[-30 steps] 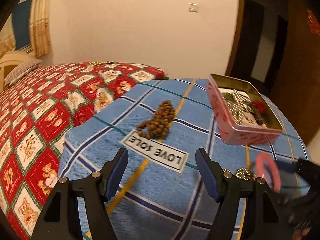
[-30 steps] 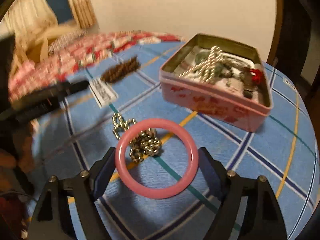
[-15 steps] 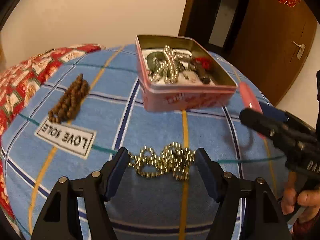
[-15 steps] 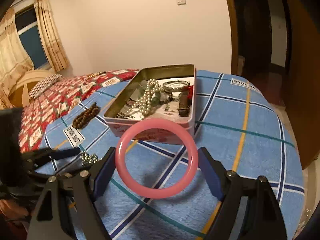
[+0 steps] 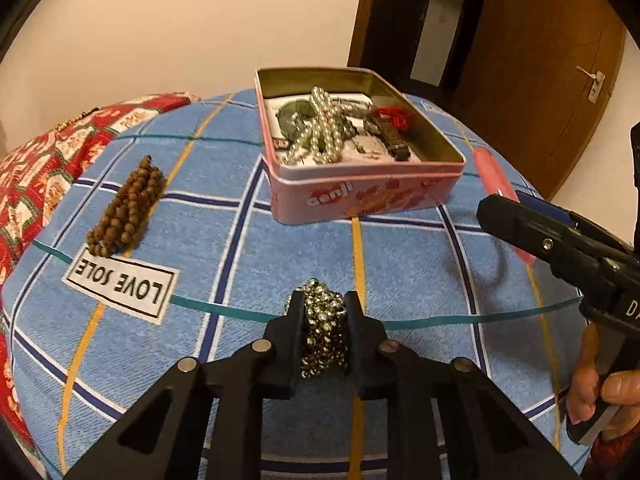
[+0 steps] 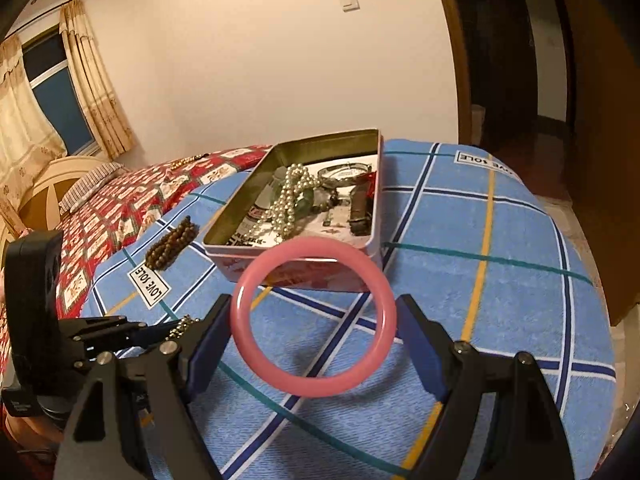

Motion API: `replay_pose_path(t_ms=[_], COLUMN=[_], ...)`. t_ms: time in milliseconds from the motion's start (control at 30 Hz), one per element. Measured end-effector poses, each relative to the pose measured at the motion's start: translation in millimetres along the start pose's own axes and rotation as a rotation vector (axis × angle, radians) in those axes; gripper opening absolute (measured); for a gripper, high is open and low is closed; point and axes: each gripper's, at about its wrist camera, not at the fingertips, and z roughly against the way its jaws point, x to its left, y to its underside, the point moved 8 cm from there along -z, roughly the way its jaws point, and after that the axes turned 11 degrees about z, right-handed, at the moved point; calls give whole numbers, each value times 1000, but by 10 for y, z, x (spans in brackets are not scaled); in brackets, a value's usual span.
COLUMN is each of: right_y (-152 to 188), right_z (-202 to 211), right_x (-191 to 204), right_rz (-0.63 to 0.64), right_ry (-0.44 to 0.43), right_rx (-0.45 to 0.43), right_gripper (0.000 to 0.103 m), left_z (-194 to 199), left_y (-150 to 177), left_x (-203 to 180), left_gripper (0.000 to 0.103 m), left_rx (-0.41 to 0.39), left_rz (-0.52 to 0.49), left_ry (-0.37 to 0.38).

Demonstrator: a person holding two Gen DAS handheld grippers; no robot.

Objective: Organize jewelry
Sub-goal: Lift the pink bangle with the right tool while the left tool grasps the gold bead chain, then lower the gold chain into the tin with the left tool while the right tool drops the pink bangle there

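My left gripper (image 5: 323, 307) is shut on a bunched gold bead chain (image 5: 323, 330) that rests on the blue checked cloth. My right gripper (image 6: 314, 312) is shut on a pink bangle (image 6: 240, 292), held above the cloth just in front of the open pink tin (image 5: 360, 194). The tin (image 6: 300, 272) holds a pearl strand (image 5: 324, 130), a dark band and a red piece. In the left wrist view the right gripper (image 5: 496, 204) is at the right, with the bangle (image 5: 490, 172) edge-on beside the tin. A brown bead bracelet (image 5: 128, 208) lies on the cloth at the left.
A "LOVE SOLE" label (image 5: 120, 286) is on the cloth near the brown beads. A red patterned bedspread (image 6: 116, 208) lies at the left. A dark doorway (image 5: 420, 20) and a brown door (image 5: 540, 60) are behind the tin.
My left gripper has closed on the gold bead chain, which lay spread between its open fingers. My right gripper with the bangle has shifted slightly nearer the tin.
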Motion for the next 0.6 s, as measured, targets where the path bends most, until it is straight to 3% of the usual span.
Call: replay_pose_path(t_ms=[200,433,600], right_y=[-41,-238,-523], right_z=[80,181,185], right_x=[-28,-69,-155], right_rz=[-5,21,18], right_ry=[17,53,76], right_rx=[-41,-85,-130], right_gripper=[83,83,83], left_z=[251,650,650], left_y=[-101,-453,-744], left_x=[-39,-114,-104], left_gripper=[15,15,15], left_rx=[-129,-318,-372], left_rz=[19,44,101], left_ry=[29,105,130])
